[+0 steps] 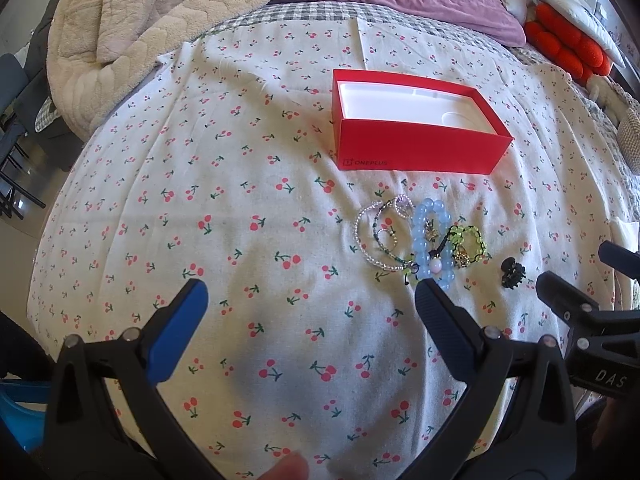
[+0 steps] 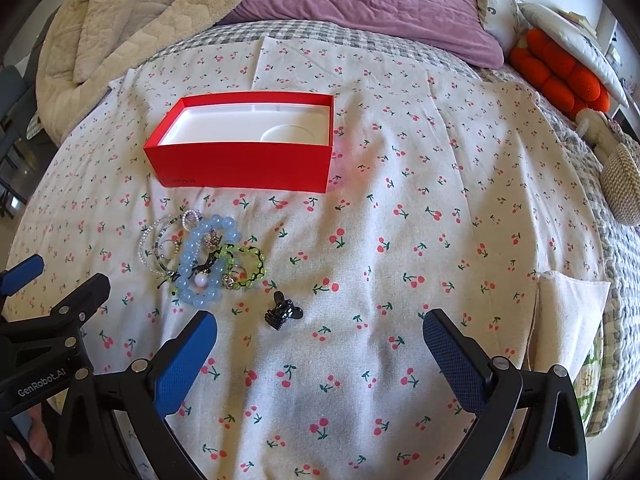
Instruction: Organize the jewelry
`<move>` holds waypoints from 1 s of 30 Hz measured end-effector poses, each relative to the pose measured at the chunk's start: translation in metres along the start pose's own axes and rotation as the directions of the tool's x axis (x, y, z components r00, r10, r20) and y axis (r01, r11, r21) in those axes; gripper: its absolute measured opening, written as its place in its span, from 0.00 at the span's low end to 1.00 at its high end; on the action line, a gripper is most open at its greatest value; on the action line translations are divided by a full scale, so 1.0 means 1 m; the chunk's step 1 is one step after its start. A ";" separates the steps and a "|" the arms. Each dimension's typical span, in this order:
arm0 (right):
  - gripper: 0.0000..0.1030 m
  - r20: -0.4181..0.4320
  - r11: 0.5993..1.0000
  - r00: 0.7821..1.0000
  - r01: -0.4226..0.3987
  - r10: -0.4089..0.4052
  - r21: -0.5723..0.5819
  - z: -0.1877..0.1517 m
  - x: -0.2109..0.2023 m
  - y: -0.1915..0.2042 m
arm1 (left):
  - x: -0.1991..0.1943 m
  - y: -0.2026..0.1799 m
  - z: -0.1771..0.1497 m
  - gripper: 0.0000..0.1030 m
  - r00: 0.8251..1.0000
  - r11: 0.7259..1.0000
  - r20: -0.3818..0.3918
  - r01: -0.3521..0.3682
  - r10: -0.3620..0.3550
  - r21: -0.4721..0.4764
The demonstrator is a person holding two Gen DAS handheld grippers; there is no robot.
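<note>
Cotton printed with small red cherries, the bedsheet (image 2: pixel 400 220) spreads under everything. At nine o'clock of the spread the left gripper (image 1: pixel 310 300) hangs above bare cloth, its blue-padded jaws set wide with nothing between them. Moving rightward, the heap of jewelry starts: a clear beaded bracelet (image 1: pixel 366 236), then a pale blue bead bracelet (image 1: pixel 426 236), then a lime green and black woven bracelet (image 1: pixel 468 242), all tangled and touching. The red box (image 2: pixel 244 164) sits just beyond them at twelve o'clock, lid off, its white tray bare. At four o'clock of the heap, apart from it, lies a small black hair clip (image 2: pixel 283 312). Further right the right gripper (image 2: pixel 320 332) hovers over the sheet, jaws likewise spread and holding nothing. Far off at two o'clock rests an orange plush cushion (image 2: pixel 560 74) beside a purple quilt (image 2: pixel 380 4)
</note>
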State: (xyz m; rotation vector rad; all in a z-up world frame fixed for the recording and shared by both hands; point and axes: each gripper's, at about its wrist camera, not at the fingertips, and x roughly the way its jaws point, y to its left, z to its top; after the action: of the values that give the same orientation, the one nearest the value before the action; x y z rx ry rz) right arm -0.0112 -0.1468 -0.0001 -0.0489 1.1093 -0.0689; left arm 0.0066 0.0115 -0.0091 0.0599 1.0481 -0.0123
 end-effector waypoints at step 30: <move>1.00 -0.001 1.000 1.000 -0.007 0.007 0.003 -0.001 0.001 0.001 | -0.004 0.001 0.001 1.00 1.000 1.000 0.019 0.012 -0.012 -0.005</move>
State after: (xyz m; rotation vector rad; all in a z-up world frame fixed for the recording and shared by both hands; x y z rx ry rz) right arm -0.0116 -0.1456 -0.0018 -0.0425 1.1108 -0.0643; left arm 0.0051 0.0125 -0.0050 0.0488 1.0295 -0.0207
